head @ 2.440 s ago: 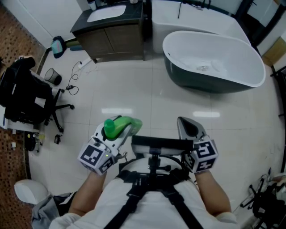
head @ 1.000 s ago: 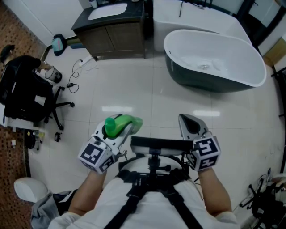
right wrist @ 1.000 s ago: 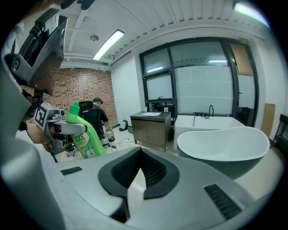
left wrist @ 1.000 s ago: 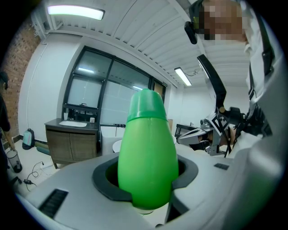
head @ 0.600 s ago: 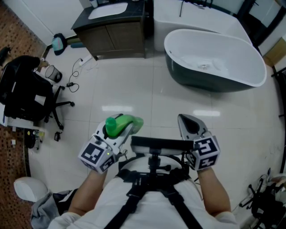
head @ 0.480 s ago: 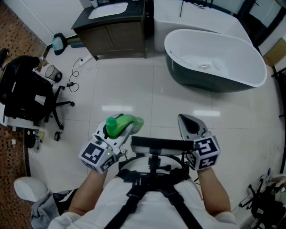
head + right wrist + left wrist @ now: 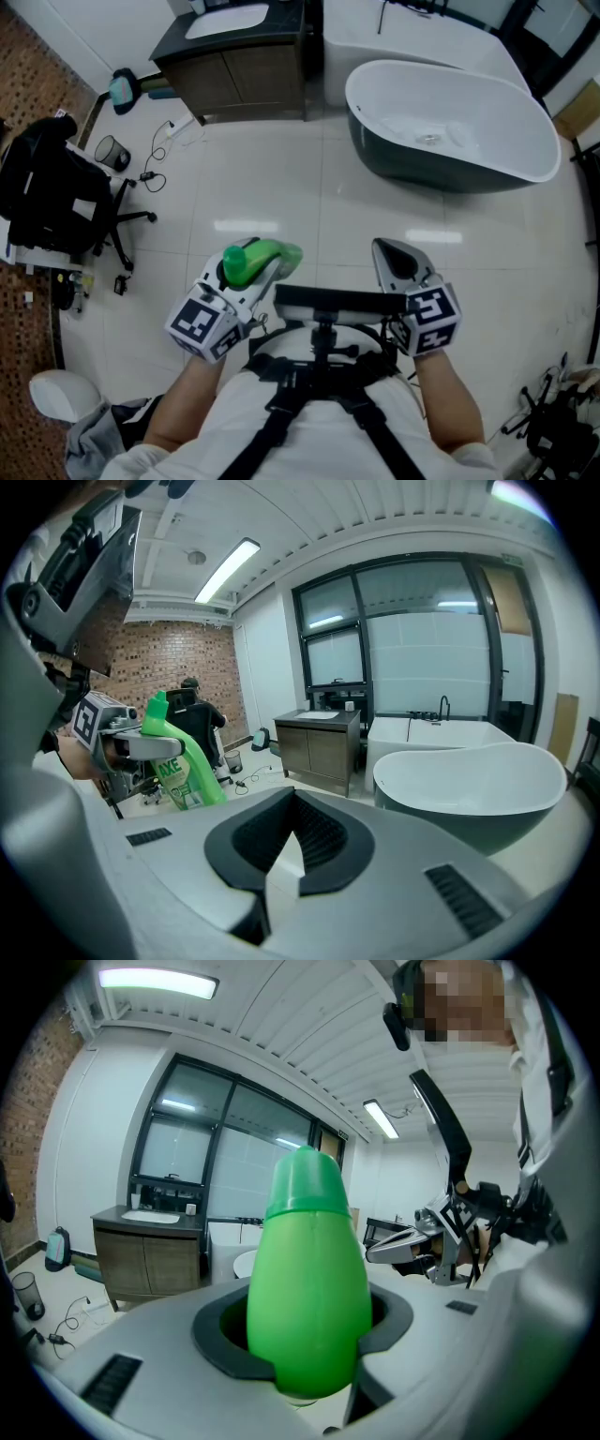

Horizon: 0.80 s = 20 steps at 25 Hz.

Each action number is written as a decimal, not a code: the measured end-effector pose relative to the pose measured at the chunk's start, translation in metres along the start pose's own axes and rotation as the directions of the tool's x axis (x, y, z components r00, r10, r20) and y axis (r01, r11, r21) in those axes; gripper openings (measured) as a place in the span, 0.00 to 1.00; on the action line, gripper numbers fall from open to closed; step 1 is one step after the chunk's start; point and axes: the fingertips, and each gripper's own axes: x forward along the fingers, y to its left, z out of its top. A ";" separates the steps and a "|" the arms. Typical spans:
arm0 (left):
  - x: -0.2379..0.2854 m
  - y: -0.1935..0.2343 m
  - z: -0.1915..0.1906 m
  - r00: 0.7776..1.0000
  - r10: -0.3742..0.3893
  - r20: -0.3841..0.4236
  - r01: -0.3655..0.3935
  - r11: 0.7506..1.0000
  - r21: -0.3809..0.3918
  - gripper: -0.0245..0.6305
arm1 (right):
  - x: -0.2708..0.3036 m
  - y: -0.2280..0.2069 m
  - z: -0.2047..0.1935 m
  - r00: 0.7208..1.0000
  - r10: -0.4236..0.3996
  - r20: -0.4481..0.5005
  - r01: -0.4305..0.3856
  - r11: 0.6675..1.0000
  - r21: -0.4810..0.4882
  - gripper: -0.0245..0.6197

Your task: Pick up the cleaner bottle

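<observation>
- The left hand-held gripper (image 7: 266,272) sits at the lower left of the head view, and its jaws are clamped on the cleaner bottle (image 7: 251,261).
- In the left gripper view the green bottle fills the centre. Its body is wedged in the dark notch between the two grey jaws, and its capped neck points up.
- The bottle is off the floor (image 7: 281,187), carried in front of the person's chest.
- From the right gripper view the same bottle shows at the left edge, tilted, with a white label whose print is too small to read with any certainty.
- The right hand-held gripper (image 7: 398,267) is at the lower right of the head view. Its jaws are closed together with nothing between them, and only the pale pad edges meet in the notch.
- The two grippers are apart, one on either side of the black chest mount.
- A white bathtub (image 7: 450,122) with a dark outer shell stands at the upper right.
- A dark wood vanity cabinet (image 7: 239,84) with a white basin is at the top centre.
- A black office chair (image 7: 56,206) stands at the left edge, with a small mesh bin (image 7: 111,159) just beside it.
</observation>
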 end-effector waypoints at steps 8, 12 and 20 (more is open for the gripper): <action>0.003 0.006 0.004 1.000 0.012 0.001 -0.011 1.000 -0.009 0.31 | 0.005 -0.001 0.003 1.000 0.006 -0.012 -0.006 1.000 -0.003 0.04; 0.004 0.005 0.003 1.000 0.008 0.001 -0.008 1.000 -0.012 0.31 | 0.006 -0.002 0.002 1.000 0.005 -0.014 -0.005 1.000 -0.007 0.04; 0.007 0.007 0.004 1.000 0.006 0.003 -0.006 1.000 -0.008 0.31 | 0.010 -0.003 0.002 1.000 0.010 -0.018 -0.010 1.000 -0.009 0.04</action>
